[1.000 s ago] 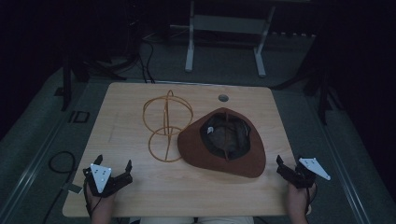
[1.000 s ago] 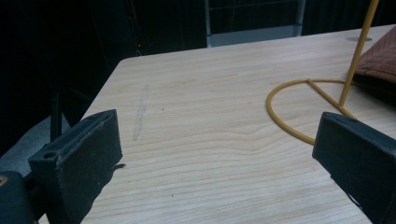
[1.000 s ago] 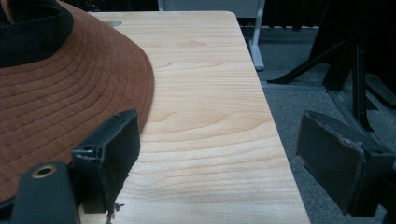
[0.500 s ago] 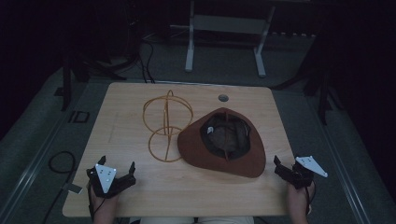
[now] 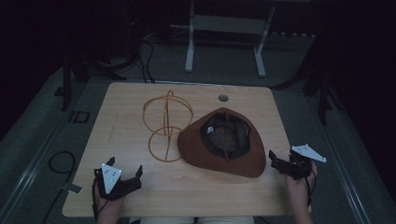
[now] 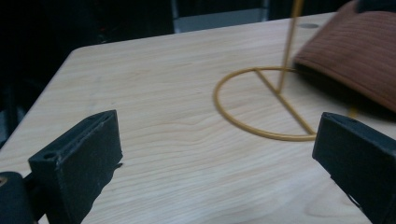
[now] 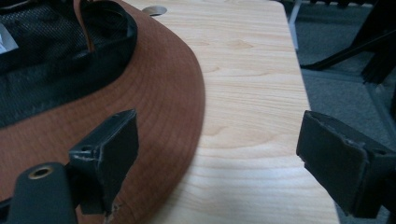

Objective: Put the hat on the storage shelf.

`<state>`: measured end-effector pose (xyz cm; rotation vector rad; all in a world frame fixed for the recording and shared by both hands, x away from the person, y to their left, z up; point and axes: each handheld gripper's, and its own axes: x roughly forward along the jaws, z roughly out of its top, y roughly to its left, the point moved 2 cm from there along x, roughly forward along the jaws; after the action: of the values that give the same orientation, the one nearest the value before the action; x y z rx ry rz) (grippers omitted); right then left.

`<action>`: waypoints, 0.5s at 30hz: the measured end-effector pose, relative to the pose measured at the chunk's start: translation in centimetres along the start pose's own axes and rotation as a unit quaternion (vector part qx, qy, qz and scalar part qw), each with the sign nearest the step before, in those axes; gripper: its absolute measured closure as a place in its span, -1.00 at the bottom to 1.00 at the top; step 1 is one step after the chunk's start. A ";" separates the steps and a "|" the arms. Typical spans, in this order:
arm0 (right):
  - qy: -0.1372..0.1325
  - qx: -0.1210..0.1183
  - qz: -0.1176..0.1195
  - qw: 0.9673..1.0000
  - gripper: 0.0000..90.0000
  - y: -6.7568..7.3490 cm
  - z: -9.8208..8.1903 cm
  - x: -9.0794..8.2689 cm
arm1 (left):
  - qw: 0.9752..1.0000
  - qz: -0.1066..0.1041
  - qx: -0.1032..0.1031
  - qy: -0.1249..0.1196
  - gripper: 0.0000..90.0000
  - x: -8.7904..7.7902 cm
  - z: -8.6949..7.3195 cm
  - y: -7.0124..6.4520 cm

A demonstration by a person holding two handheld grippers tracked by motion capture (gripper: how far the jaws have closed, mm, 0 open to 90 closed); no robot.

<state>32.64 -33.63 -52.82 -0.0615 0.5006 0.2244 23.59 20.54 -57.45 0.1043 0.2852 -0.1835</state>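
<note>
1. In the lower left of the high view, the person's left hand [image 5: 108, 209] comes up from the bottom edge, holding the left tongs [image 5: 125, 173] low over the near-left part of the bench [image 5: 126, 100], pointed up and to the right.
2. The left tongs are released: the jaws stand wide apart with nothing between them, touching nothing. In the left gripper view they rise at the lower left and lower right corners with bare wood between them.
3. Just right of centre-left on the bench stands the yellow wire stand [image 5: 166, 124], its round base ring [image 6: 261, 105] flat on the wood, its upper hoops upright.
4. The brown hat [image 5: 224, 142] lies crown down at the centre right of the high view, its dark lining facing up, its brim touching or overlapping the base ring.
5. In the lower right, the right hand [image 5: 299, 184] holds the right tongs [image 5: 275, 161] at the bench's right edge, pointed left toward the brim.
6. The right tongs are also released, jaws wide, gripping nothing. In the right gripper view the left jaw sits over the hat brim [image 7: 154, 116]; whether it touches is unclear. The right jaw hangs over the bench's edge.
</note>
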 end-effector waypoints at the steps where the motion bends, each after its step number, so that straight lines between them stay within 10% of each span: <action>1: 0.000 0.000 0.000 1.000 -0.71 0.0 0.0 0.0 | 1.000 -0.003 0.004 0.001 -0.96 0.0 0.0 -0.1; 15: 0.005 0.029 0.082 0.996 -0.64 1.8 3.6 2.2 | 0.999 -0.035 0.011 0.022 -0.96 0.2 -0.1 -0.8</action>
<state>35.83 -30.98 -50.71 0.0344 0.5224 0.3698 23.64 19.70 -57.64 0.1212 0.3313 -0.2550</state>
